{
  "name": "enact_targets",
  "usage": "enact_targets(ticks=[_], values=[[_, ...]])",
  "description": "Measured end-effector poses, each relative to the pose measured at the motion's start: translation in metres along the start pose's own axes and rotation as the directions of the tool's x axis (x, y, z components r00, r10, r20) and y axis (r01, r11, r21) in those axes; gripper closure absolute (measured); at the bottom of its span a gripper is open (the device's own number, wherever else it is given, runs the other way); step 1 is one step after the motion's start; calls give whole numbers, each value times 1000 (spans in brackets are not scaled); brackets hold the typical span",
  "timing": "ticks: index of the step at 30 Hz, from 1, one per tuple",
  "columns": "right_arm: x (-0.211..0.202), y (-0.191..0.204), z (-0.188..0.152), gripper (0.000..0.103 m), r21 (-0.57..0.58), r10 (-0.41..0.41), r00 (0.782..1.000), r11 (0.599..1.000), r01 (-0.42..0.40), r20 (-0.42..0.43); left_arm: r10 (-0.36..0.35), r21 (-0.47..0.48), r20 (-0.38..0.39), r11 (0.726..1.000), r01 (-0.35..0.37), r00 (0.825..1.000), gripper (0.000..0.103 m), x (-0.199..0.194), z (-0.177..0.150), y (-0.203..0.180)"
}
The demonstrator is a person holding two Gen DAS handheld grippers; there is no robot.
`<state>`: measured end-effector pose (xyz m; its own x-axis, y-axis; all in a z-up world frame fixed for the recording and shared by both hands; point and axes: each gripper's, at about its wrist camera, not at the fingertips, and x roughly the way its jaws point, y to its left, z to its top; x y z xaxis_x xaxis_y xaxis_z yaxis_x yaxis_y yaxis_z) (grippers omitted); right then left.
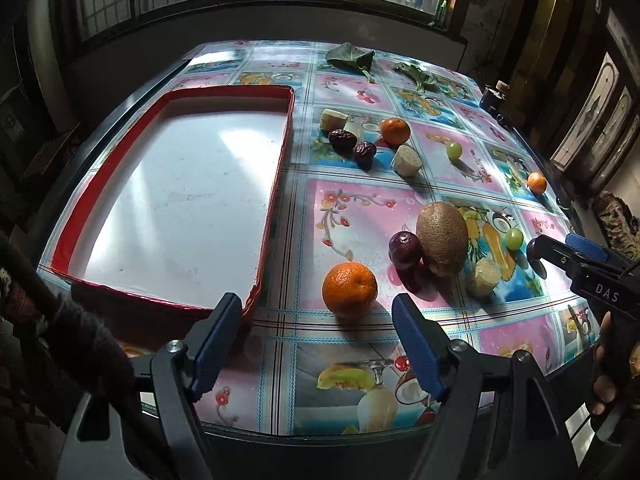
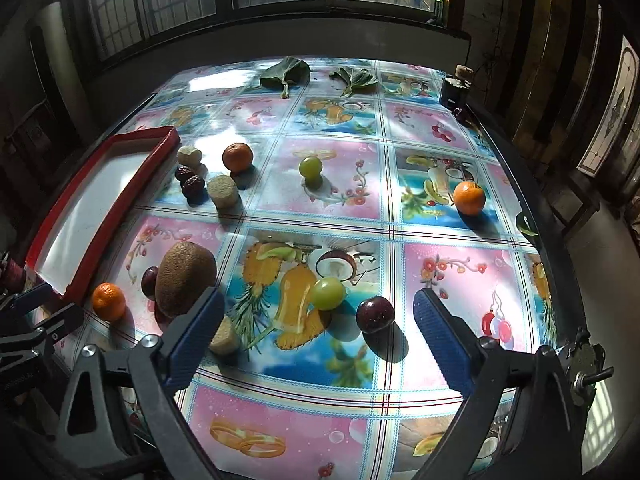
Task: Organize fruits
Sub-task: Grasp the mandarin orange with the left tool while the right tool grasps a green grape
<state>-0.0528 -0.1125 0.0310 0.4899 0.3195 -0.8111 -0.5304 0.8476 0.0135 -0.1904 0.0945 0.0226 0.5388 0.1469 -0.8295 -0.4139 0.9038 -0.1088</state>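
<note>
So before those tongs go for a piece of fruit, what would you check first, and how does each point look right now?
1. Red tray has room: ok, nothing in it.
2. Left tongs open: ok, nothing between the pads.
3. Tangerine just ahead of the left tongs, clear to grab: ok.
4. Right tongs open: ok, nothing gripped.
5. Dark plum and green grape between the right tongs' fingers: not ok, two fruits close together.
6. Fruit firmness: cannot tell.
</note>
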Motion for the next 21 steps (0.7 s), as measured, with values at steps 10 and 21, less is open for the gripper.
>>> enact_targets(ticks=[10,21], values=[[17,-5,-10,35,-5,113,992,994,-113,-54,12,50,-48,999,-9,999,27,30,8,-21],[40,-7,10,53,-16,116,993,993,-117,-28,-3,59,-89,998,8,996,55,52,13,-20]])
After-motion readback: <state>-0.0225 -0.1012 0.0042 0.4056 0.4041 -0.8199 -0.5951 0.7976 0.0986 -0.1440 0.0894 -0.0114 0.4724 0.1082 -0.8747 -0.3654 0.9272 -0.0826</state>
